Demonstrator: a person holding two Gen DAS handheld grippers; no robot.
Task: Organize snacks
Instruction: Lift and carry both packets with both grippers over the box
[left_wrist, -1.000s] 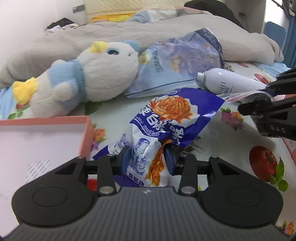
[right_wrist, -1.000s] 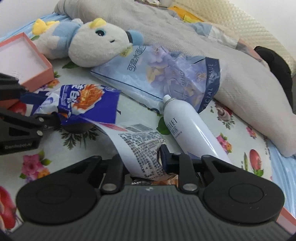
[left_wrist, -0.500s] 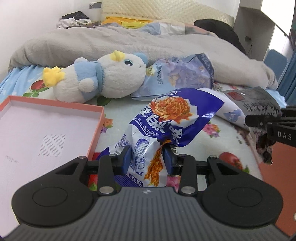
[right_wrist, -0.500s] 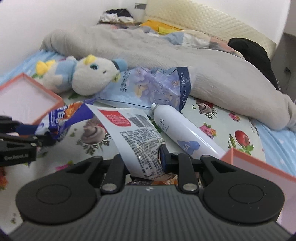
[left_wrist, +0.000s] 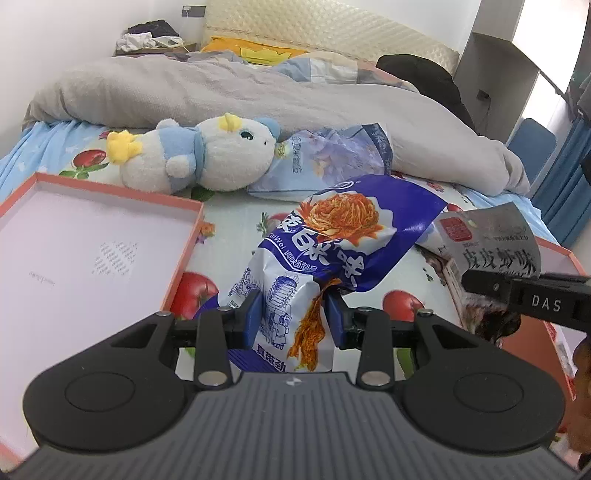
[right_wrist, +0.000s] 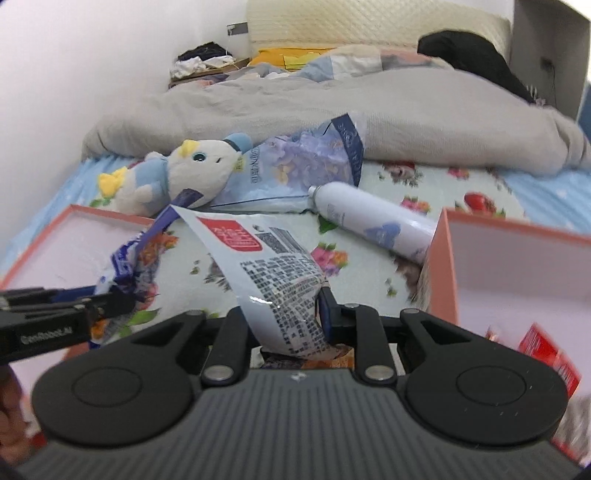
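Both claws pinching a snack bag each, lifted above the bed between two pink boxes

Left claw (left_wrist: 293, 315) clamps the lower end of the blue snack bag (left_wrist: 332, 236), centre of the left wrist frame; right claw (right_wrist: 291, 314) is pressed onto the crumpled end of the white snack bag (right_wrist: 273, 266), centre of the right wrist frame; both bags look light, soft, crinkly and probably slick, so grip low on the gathered film, not the puffed middle; left box (left_wrist: 74, 251) lies open at left frame edge, right box (right_wrist: 517, 280) at right; their raised rims could snag a dangling bag; plush toy (left_wrist: 192, 158) and spray can (right_wrist: 369, 218) crowd the upper middle; bed (right_wrist: 480, 199).
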